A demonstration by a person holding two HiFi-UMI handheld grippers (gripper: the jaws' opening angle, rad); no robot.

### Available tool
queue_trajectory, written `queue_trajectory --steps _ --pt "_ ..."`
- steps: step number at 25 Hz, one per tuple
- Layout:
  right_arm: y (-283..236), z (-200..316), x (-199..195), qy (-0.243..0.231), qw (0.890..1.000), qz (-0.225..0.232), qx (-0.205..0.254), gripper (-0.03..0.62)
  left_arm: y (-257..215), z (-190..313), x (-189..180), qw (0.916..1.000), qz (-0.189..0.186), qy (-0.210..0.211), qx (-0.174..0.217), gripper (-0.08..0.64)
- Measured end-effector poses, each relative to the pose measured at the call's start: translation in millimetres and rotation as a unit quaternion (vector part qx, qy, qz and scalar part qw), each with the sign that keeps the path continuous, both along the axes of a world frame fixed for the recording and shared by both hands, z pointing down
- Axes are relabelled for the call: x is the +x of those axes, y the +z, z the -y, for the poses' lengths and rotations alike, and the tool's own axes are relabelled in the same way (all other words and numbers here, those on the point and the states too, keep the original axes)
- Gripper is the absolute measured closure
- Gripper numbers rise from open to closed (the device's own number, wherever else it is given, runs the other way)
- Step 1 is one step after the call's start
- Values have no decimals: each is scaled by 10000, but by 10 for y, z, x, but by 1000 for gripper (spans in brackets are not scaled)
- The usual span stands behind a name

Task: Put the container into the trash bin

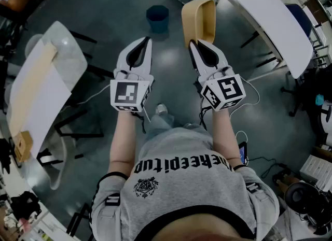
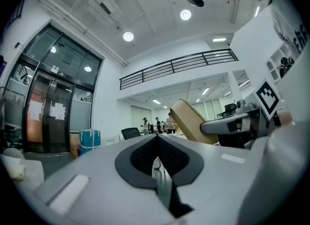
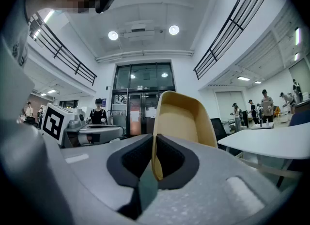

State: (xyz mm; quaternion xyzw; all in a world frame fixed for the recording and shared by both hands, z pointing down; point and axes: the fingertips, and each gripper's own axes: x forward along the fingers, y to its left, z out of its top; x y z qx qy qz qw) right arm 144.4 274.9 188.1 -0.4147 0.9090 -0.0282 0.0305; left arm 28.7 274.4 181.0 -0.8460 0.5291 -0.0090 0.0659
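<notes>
Nearest to me, my left hand-held gripper (image 1: 146,40) has its jaws pressed together with nothing between them; it is empty and only hangs in the air beside the other one. My right hand-held gripper (image 3: 154,144) is closed on the container (image 3: 183,118). In its own view, one thin wall of this tan, bowl-like tub sits between the two black pads, and the open side faces away from me. The container is therefore up in the air, held by its edge, and rests on nothing.

Farther away, the trash bin (image 1: 157,18) stands on the grey floor (image 1: 104,22). In the head view this dark blue bin lies just to the left of the container, near it but not under it.

I judge that the carrying step is in hand: the grasp is made and the drop is not yet done. The next move calls for bringing the right gripper forward and a little to the left until the container hangs over the bin's mouth, then spreading the jaws. The grip is only on a thin edge, so I would move gently.
</notes>
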Motion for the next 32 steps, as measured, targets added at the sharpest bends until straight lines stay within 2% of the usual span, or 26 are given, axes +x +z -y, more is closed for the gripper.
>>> queue_trajectory --steps 16,22,26,32 --pt "-7 263 -246 151 9999 -18 -3 571 -61 295 -199 9999 13 125 79 541" --pt "0 466 -392 192 9998 48 5 571 -66 531 -382 9996 109 179 196 540" --pt "-4 565 -497 252 9997 27 66 569 -35 634 -511 9995 129 270 124 541" --pt "12 639 -579 257 9996 -67 73 569 -1 758 -628 9995 -59 309 54 541"
